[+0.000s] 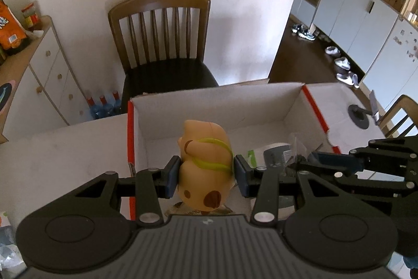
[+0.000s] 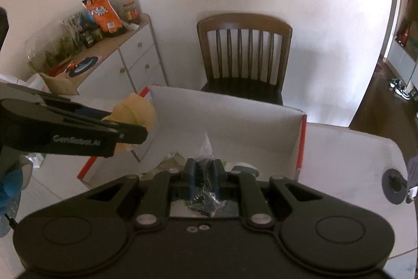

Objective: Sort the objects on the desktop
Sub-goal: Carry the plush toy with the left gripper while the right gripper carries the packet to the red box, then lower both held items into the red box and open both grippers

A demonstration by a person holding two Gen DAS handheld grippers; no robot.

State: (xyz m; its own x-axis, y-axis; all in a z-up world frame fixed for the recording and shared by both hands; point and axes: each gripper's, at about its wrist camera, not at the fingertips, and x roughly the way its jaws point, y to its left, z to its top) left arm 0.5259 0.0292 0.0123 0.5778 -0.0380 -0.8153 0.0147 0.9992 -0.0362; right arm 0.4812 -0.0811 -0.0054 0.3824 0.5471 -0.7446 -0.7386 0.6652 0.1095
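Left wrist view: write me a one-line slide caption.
Left gripper clamps a tan toy figure above the open white cardboard box, right gripper alongside.

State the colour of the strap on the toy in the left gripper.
Yellow-green strap; clearest in the left wrist view.

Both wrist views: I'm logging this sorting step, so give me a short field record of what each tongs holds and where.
left tongs: shut on tan toy figure, held above the box's left end
right tongs: shut on clear bag of dark parts, over the box
box: open, white inside, red edges
box contents: tape roll, other items unclear
behind: wooden chair
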